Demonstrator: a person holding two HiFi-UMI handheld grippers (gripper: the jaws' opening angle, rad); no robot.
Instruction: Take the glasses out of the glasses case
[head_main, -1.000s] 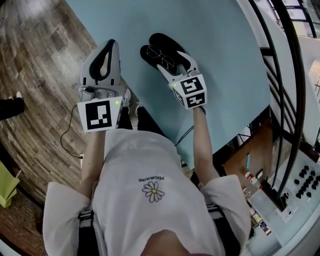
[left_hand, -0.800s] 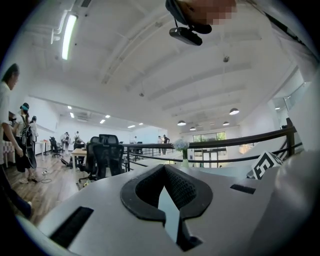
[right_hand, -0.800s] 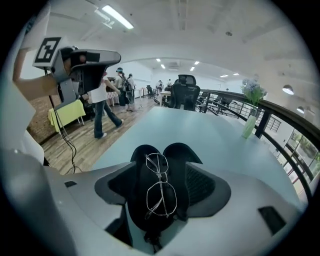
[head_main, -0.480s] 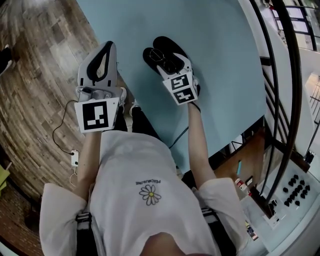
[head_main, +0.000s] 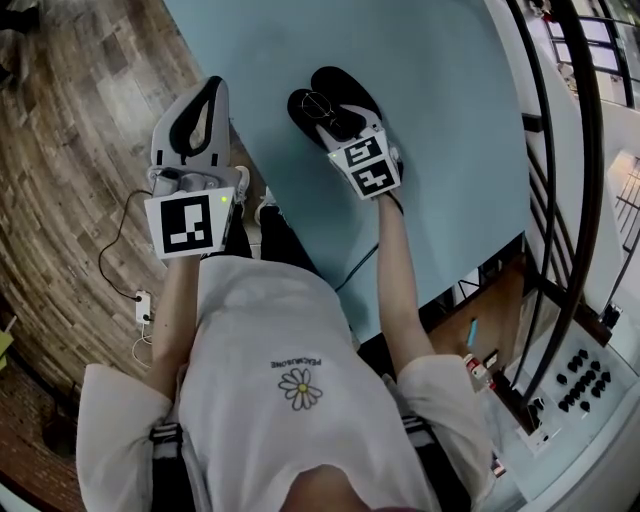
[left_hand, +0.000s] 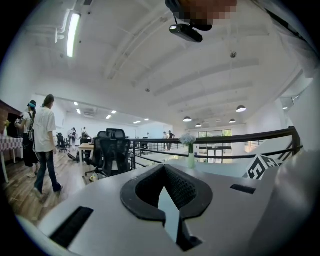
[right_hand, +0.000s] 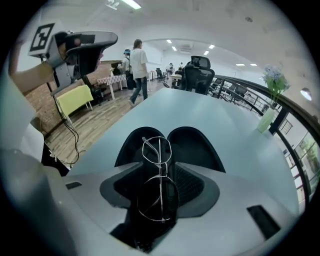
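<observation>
Right tool (right_hand: 159, 164): jaws partly apart and have just been closing, astride the glasses (right_hand: 160, 176). The pads sit just beside the near lens on both sides. No clear squeeze on the rim is visible. The tool is pitched down into the glasses case (right_hand: 194, 147).

Glasses: thin silver wire frame, two roundish clear lenses, folded. A temple arm shows as a diagonal line across the near lens. They lie lens-up in the case, long axis running 6 to 12 o'clock along the jaw line in the right gripper view. One lens is between the pads, the other sticks out past the tips at 12 o'clock.

Case: black and open, two rounded shells splayed side by side at 11 and 1 o'clock off the tool tips. The far lens lies over the 11 o'clock shell, near the seam. The case rests on the light blue worktop (head_main: 430, 90), near the edge closest to the person.

Left tool (left_hand: 164, 167): jaws together at the tips, nothing in them. Only worktop shows through the loop of the pads. In the head view it is at 9 o'clock of the right tool, apart from the case, at the worktop's edge. Wooden floor (head_main: 70, 170) lies beyond it at 9 o'clock.

Vase of flowers (right_hand: 266, 120): at 2 o'clock in the right gripper view, at the worktop's far edge.
</observation>
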